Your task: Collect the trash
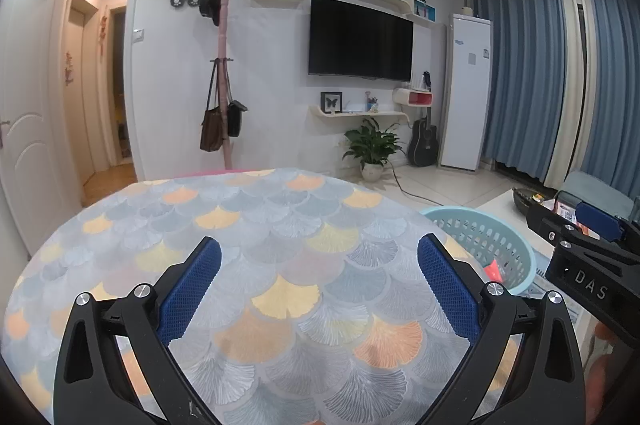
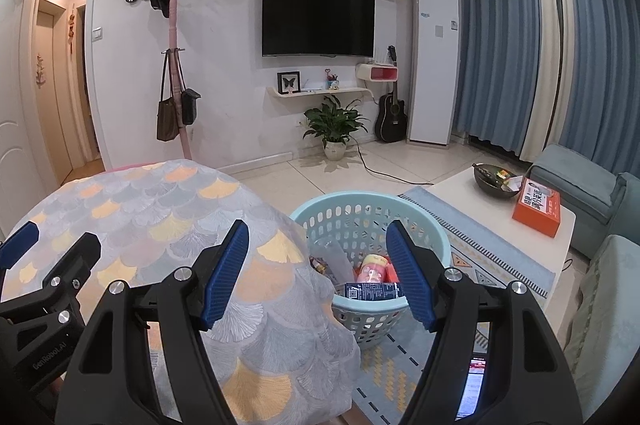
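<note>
Down right of the desk (image 2: 168,225), we're hovering the right tongs (image 2: 318,269) nearest the trash basket (image 2: 320,215); left tongs (image 1: 320,285) are spread too, both empty.

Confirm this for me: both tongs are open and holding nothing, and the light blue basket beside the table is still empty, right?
Not quite. Both the left tongs and right tongs are open and holding nothing, but the light blue basket already holds trash, including a pink container and a dark blue carton, as the right wrist view shows.
</note>
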`<state>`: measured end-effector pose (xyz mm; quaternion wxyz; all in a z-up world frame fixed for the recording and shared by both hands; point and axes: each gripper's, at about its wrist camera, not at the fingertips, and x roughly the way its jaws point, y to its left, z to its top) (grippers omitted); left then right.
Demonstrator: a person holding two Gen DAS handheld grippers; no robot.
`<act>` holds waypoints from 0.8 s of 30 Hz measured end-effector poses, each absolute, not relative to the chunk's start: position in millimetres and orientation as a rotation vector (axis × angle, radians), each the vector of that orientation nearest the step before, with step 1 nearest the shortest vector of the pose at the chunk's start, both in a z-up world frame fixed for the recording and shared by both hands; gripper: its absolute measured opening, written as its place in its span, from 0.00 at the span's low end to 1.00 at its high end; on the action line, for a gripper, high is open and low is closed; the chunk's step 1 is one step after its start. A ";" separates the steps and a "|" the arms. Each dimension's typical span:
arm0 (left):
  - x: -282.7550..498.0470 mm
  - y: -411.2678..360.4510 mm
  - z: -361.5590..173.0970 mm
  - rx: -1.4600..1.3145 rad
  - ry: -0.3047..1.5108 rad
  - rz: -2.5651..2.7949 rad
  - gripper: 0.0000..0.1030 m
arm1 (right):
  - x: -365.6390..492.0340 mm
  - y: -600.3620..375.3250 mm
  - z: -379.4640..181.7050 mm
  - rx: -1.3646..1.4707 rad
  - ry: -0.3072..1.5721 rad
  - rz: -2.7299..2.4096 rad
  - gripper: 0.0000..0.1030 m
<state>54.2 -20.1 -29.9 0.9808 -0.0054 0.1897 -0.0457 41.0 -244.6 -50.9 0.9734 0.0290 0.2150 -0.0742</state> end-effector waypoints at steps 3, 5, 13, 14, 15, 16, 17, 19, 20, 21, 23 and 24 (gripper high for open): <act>54.9 -19.5 -30.1 -0.013 0.383 -0.094 0.93 | 40.7 -242.2 -50.8 0.053 0.437 -0.148 0.65; 54.6 -19.9 -30.1 -0.011 0.382 -0.093 0.93 | 40.9 -241.0 -50.8 0.050 0.439 -0.147 0.65; 55.9 -16.6 -30.0 -0.011 0.379 -0.089 0.93 | 40.9 -238.8 -50.0 0.046 0.446 -0.142 0.65; 56.7 -15.5 -29.9 -0.013 0.381 -0.089 0.93 | 41.2 -238.7 -50.2 0.046 0.449 -0.141 0.65; 57.3 -14.5 -29.7 -0.016 0.382 -0.089 0.93 | 41.6 -239.1 -50.4 0.046 0.450 -0.140 0.65; 57.3 -14.2 -29.6 -0.018 0.383 -0.090 0.93 | 41.9 -239.0 -50.7 0.046 0.452 -0.139 0.65; 58.4 -13.6 -29.7 -0.020 0.384 -0.091 0.93 | 41.9 -238.7 -51.0 0.046 0.453 -0.138 0.65; 58.0 -14.4 -30.2 -0.020 0.384 -0.091 0.93 | 41.7 -238.7 -51.1 0.046 0.455 -0.138 0.65; 58.1 -14.3 -30.2 -0.019 0.383 -0.091 0.93 | 41.8 -238.7 -51.3 0.046 0.455 -0.137 0.65; 58.0 -14.3 -30.2 -0.019 0.383 -0.091 0.93 | 41.9 -238.6 -51.3 0.046 0.455 -0.137 0.65; 58.0 -14.4 -30.2 -0.018 0.383 -0.090 0.93 | 42.0 -238.4 -51.3 0.045 0.455 -0.138 0.65; 57.9 -14.8 -30.3 -0.016 0.383 -0.088 0.93 | 42.1 -238.5 -51.3 0.045 0.456 -0.138 0.65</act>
